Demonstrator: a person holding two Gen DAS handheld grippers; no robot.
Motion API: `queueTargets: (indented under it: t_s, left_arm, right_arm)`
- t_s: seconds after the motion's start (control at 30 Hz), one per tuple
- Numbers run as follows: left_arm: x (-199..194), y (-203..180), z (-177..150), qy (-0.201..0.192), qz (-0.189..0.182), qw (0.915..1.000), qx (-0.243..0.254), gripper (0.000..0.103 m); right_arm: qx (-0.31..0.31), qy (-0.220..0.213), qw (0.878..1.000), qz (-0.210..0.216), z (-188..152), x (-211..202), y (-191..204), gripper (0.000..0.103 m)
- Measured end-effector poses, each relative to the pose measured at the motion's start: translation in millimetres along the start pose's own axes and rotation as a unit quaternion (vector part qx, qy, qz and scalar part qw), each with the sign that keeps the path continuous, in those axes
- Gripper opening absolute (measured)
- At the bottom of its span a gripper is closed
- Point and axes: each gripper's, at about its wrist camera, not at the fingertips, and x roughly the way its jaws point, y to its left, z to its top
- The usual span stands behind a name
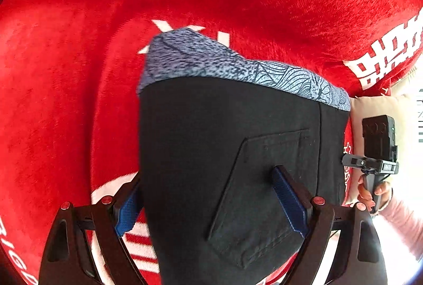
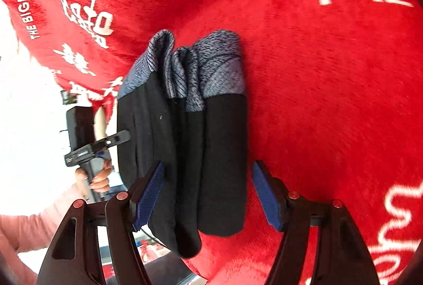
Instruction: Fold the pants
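Observation:
The black pants [image 1: 211, 142] lie folded into a thick stack on a red blanket, with a blue-grey patterned band [image 1: 211, 60] at the far end and a back pocket facing up. My left gripper [image 1: 210, 205] is open wide over the near end. One pad sits at the stack's left edge and the other over the pocket. In the right wrist view the folded pants [image 2: 201, 152] show several layers. My right gripper [image 2: 207, 195] straddles them, open, with a red gap beside its right pad [image 2: 264, 195].
A red plush blanket [image 1: 66, 99] with white lettering covers the whole surface [image 2: 330, 99]. A beige cushion [image 1: 375, 105] lies at its edge. A hand in a pink sleeve [image 1: 401, 218] holds the right gripper [image 1: 354, 162]. Another hand [image 2: 97, 179] holds the left gripper [image 2: 119, 138].

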Motion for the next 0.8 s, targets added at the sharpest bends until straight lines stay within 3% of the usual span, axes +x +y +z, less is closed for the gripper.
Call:
queueTargets:
  t_s: [0.13,0.2,0.27,0.37,0.57,0.8]
  left_arm:
    - [11,-10,6,-0.004,0.012,0.9999,0.005,0.096]
    - [10,-12,5,-0.014,0.018,0.9997,-0.001,0.093]
    - [7,-21,2,-0.025,0.019,0.9995,0.0,0.083]
    - [0,-35,-2,-0.034,0.027,0.999,0.011,0.065]
    - [-16,-45,-12,-0.049,0.023,0.9985,0.001,0.051]
    - [-38,-68,-39,-0.05,0.02,0.9984,0.016,0.051]
  right_arm:
    - [0.001,0.006,1.0,0.022,12,10,-1,0.073]
    - [0.013,0.007,1.0,0.024,17,12,-2,0.066]
    - [0.027,0.007,0.999,0.021,17,12,-3,0.052]
    - [0.037,-0.006,0.999,0.034,12,4,3,0.039]
    - [0.045,-0.019,0.997,0.06,2,-10,14,0.035]
    - [0.042,-0.024,0.997,0.065,-28,-28,32,0.035]
